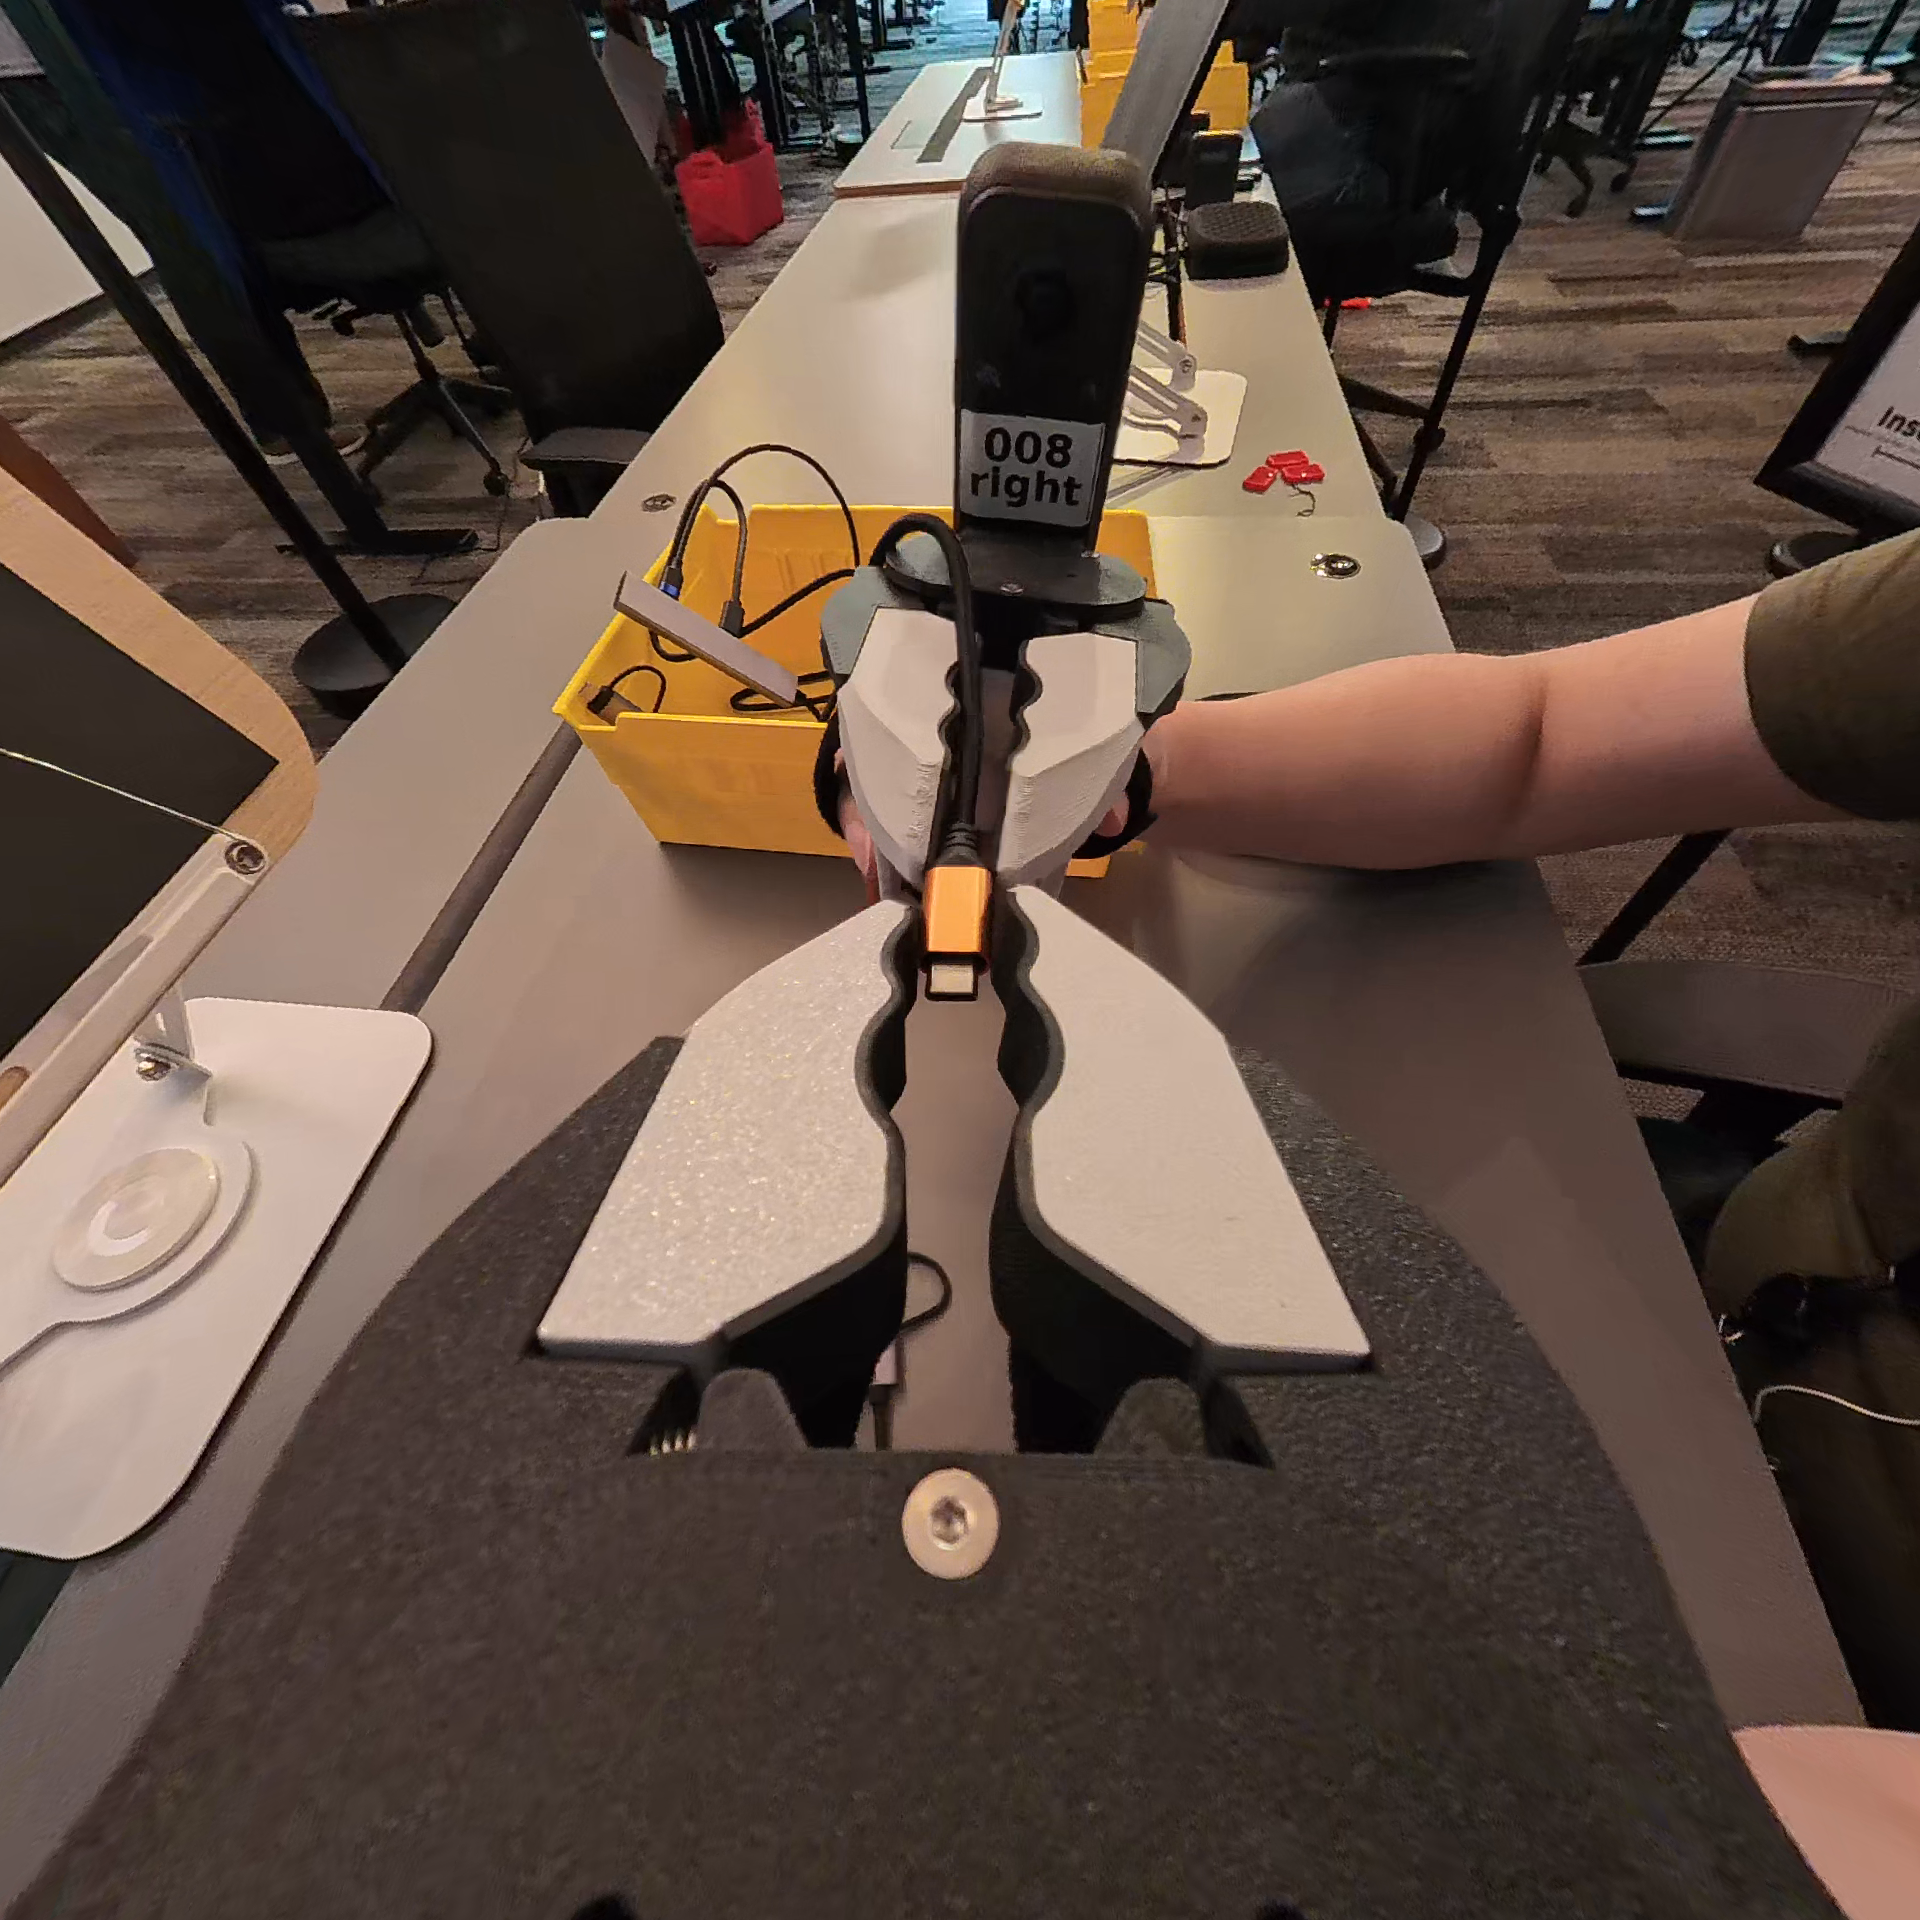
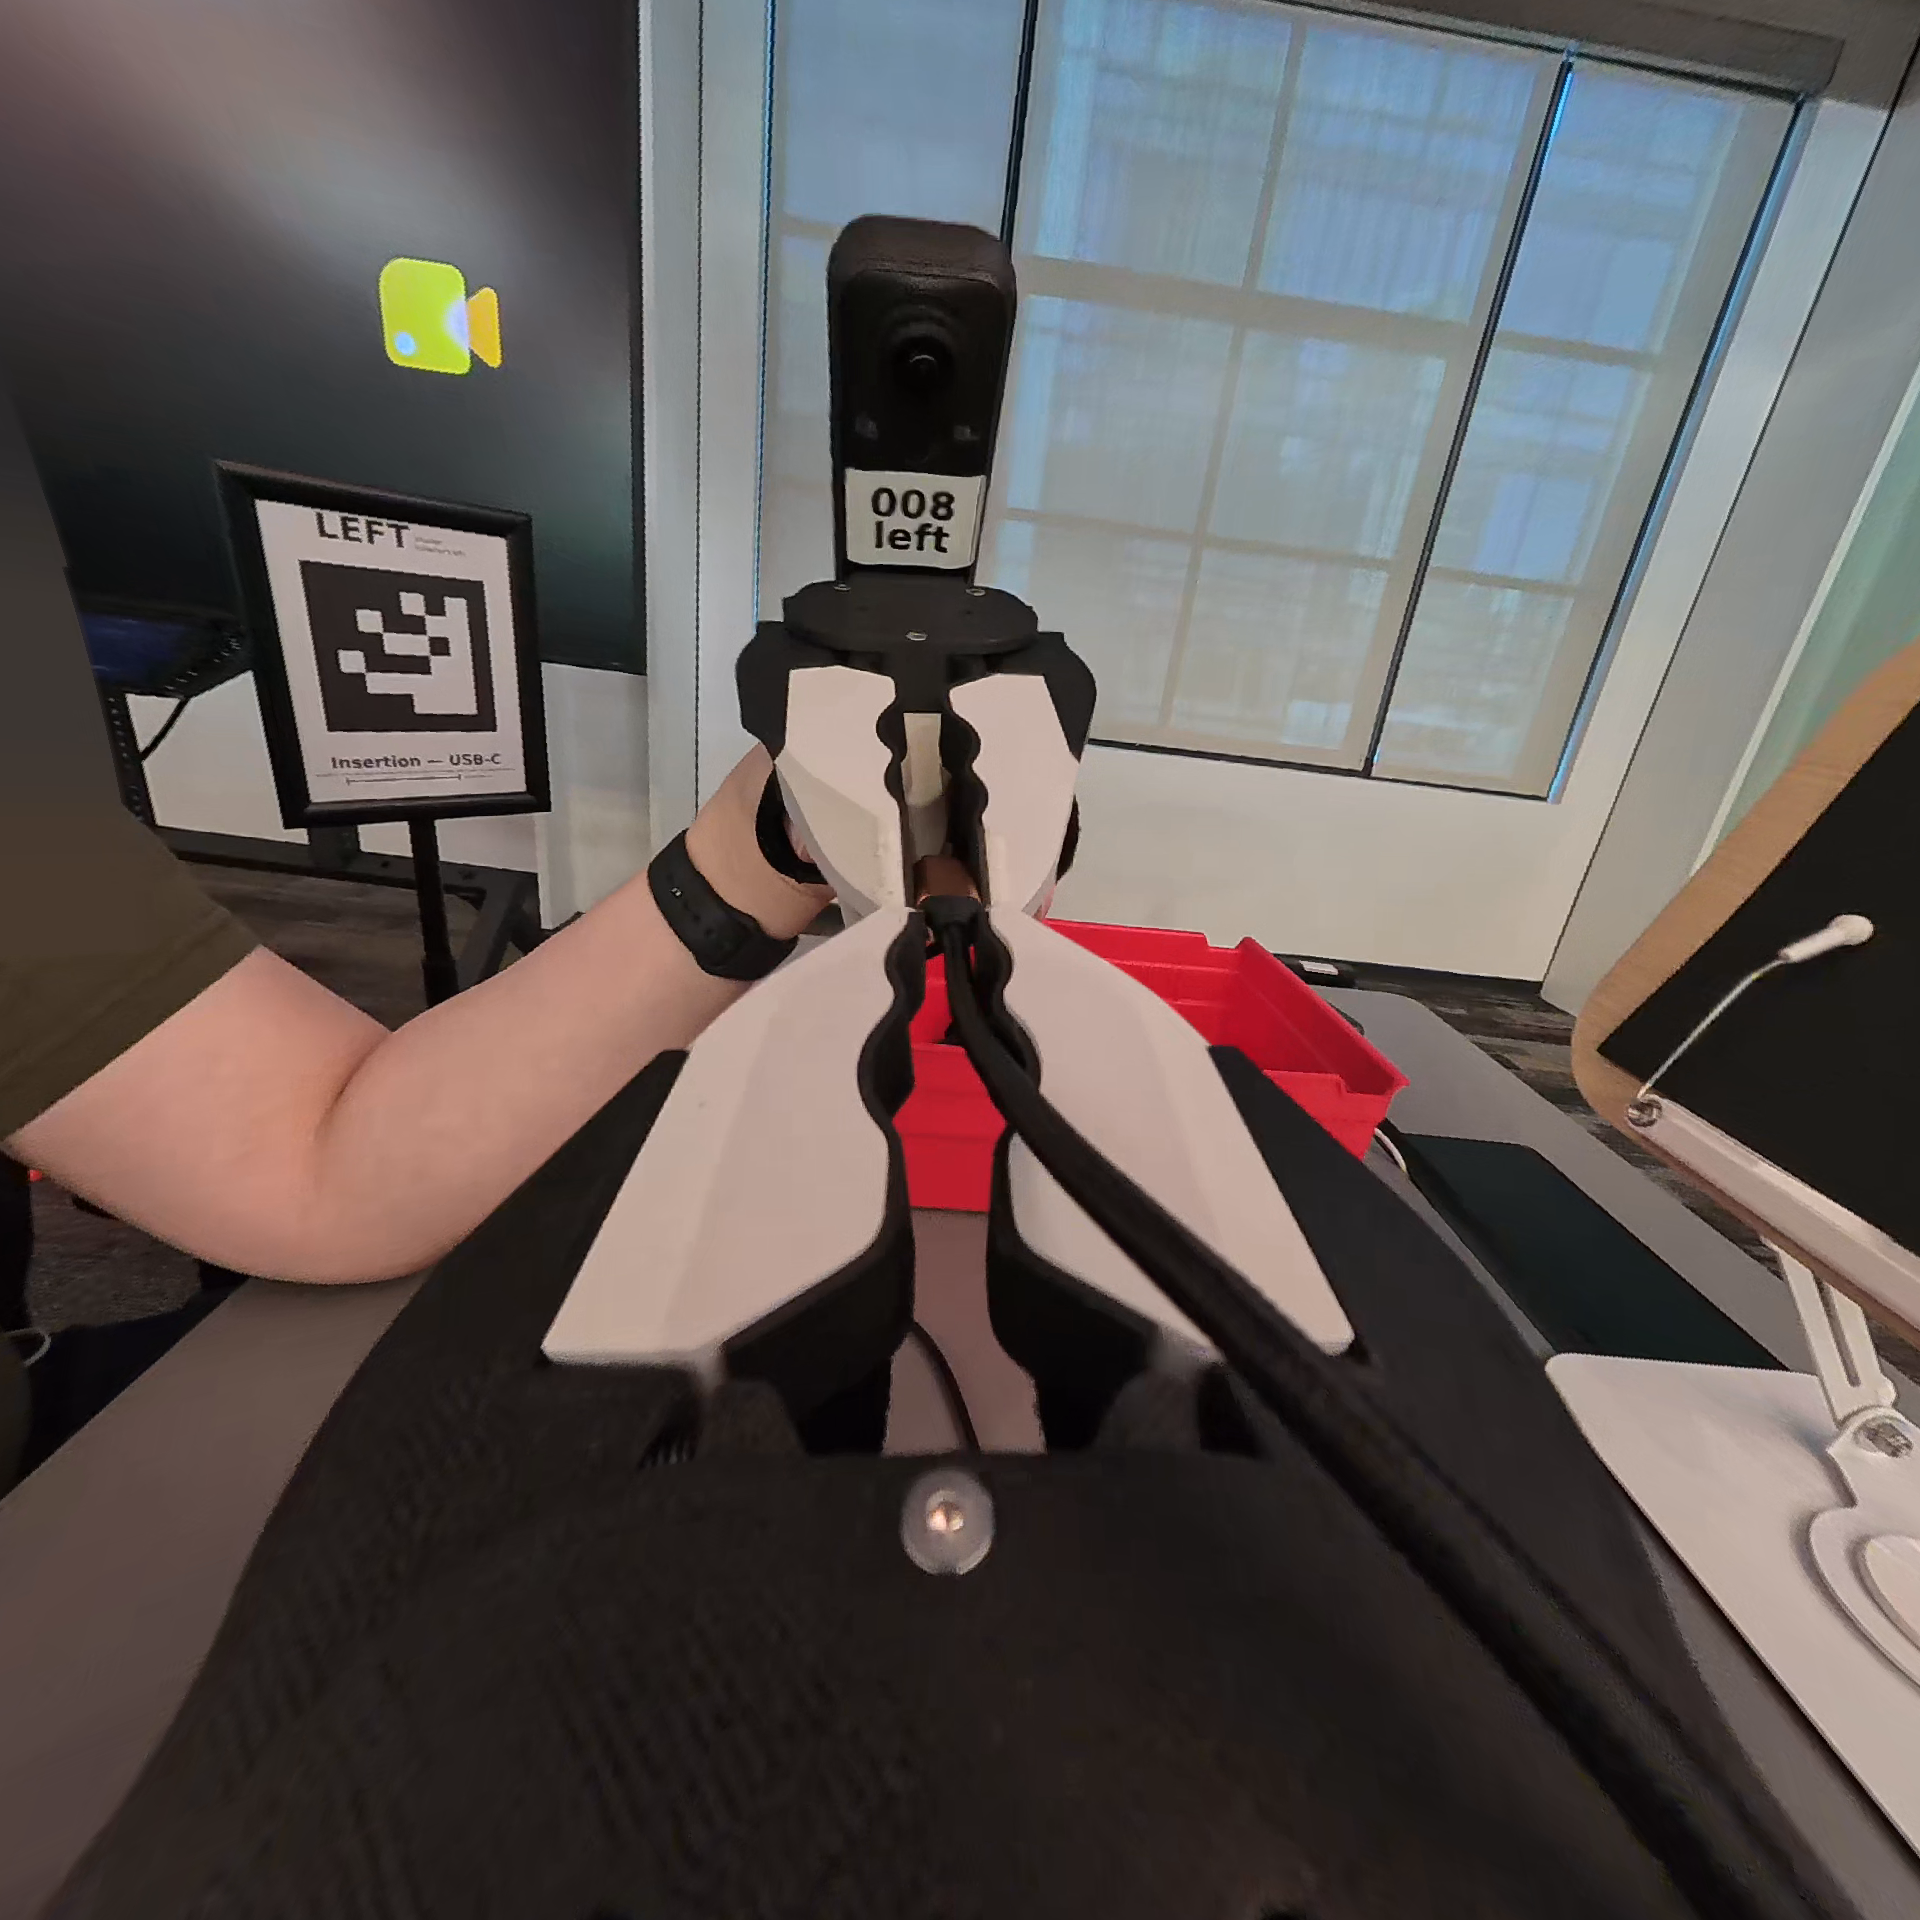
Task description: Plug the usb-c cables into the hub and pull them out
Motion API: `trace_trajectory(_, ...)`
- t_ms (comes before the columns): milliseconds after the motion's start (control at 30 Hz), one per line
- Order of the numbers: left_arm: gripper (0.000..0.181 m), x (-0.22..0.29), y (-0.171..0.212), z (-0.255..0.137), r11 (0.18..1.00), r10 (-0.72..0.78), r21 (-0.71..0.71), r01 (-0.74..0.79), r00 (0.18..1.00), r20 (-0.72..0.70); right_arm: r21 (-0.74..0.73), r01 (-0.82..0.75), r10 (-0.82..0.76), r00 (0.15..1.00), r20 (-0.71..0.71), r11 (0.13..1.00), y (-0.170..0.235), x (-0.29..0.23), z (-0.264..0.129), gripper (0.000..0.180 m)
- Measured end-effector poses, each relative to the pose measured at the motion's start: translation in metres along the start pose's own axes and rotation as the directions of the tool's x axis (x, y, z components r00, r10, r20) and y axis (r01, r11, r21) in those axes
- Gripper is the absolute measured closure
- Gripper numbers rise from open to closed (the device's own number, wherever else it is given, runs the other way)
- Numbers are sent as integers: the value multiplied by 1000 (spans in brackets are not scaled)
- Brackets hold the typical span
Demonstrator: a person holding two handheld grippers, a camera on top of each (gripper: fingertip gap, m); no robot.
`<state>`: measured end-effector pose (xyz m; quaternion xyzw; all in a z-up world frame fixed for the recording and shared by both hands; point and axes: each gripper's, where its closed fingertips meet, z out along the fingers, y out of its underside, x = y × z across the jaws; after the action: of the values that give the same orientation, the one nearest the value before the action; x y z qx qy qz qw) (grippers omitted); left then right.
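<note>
Each claw (image 1: 954, 940) has white wavy-edged fingers (image 1: 758, 1122) on a black textured body with one silver screw (image 1: 949, 1524); olive short sleeve (image 2: 94, 987), black wristband (image 2: 717, 925).

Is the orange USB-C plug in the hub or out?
Out. The orange plug sits bare-tipped between both grippers' fingertips; the hub lies apart in the yellow bin.

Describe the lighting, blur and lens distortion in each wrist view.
Left wrist view: even indoor light, the orange plug sharp, the table edges bowed by the wide-angle lens, far chairs soft. Right wrist view: bright window backlights the scene, the cable near the lens looks swollen and soft, and the upper left corner is smeared dark.
</note>
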<state>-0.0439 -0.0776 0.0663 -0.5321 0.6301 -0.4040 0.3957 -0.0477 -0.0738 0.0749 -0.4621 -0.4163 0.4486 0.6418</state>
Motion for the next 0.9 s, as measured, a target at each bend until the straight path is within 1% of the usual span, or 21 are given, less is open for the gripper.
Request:
trace_trajectory(133, 168, 4, -1, -1, 1000, 6, 11, -6, 1000, -23, 5, 7, -8, 1000, 15, 1000, -2, -4, 0, 171)
trace_trajectory(400, 168, 5, 3, -2, 1000, 25, -18, -25, 1000, -19, -36, 5, -4, 1000, 24, 999, 2, -5, 1, 171)
trace_trajectory(567, 168, 3, 1, 1, 999, 39, -6, -39, 999, -5, -61, 43, -43, 999, -5, 997, 1, -2, -1, 171)
trace_trajectory(633, 167, -1, 1, 0, 999, 40, -7, -40, 999, 25, -65, 60, -61, 998, -18, 996, 0, 0, -2, 171)
trace_trajectory(700, 155, -7, 2, -5, 1000, 29, -6, -29, 997, 71, -49, 60, -62, 998, -34, 997, -7, 4, -7, 171)
trace_trajectory(733, 153, -10, 0, -10, 1000, 22, 8, -23, 995, 96, -37, 66, -67, 997, -47, 997, -11, 6, -10, 171)
trace_trajectory(833, 153, -14, -8, -28, 998, -12, 64, 2, 987, 158, -23, 77, -79, 994, -75, 997, -22, 12, -20, 171)
trace_trajectory(900, 153, -20, -4, -40, 999, -38, 41, 28, 965, 260, -21, 84, -85, 990, -109, 996, -31, 17, -25, 171)
